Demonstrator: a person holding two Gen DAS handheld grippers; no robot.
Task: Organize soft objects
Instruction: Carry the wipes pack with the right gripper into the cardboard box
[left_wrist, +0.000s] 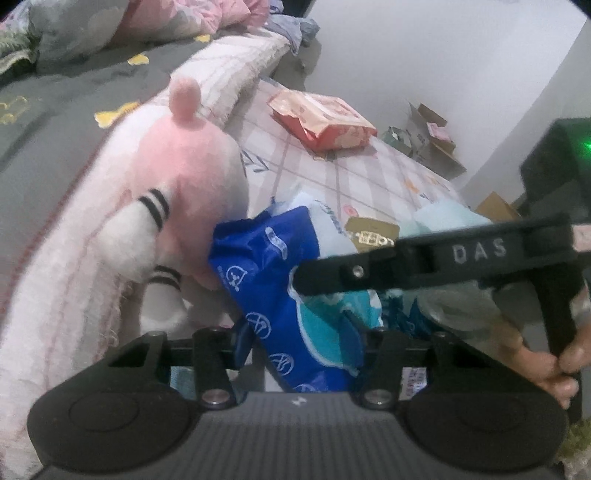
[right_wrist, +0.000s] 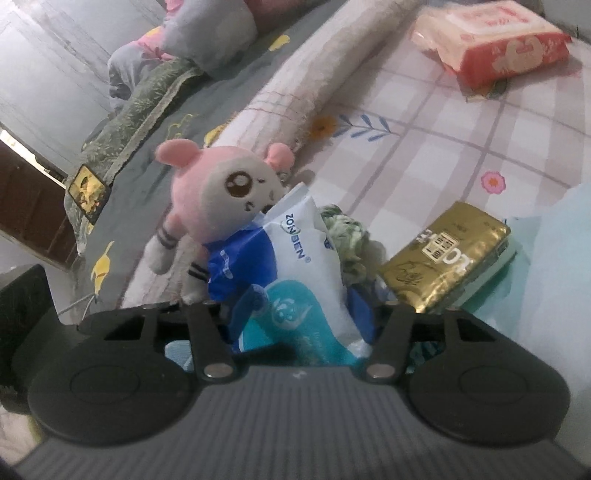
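Right wrist view shows pink plush (right_wrist: 218, 192) propped upright against the blue pack (right_wrist: 288, 266), likely grouped for sorting; whether the 2 grippers are spread or pressed together cannot be told.

The bed (right_wrist: 424, 155) wears a checked floral sheet. The blue pack (right_wrist: 295, 258) stands on it. Touching its left side is the pink plush (right_wrist: 218, 184); just right lies the gold pack (right_wrist: 447, 254). Well beyond sits the red pack (right_wrist: 495, 44). A rolled blanket (right_wrist: 314, 77) runs behind the plush.
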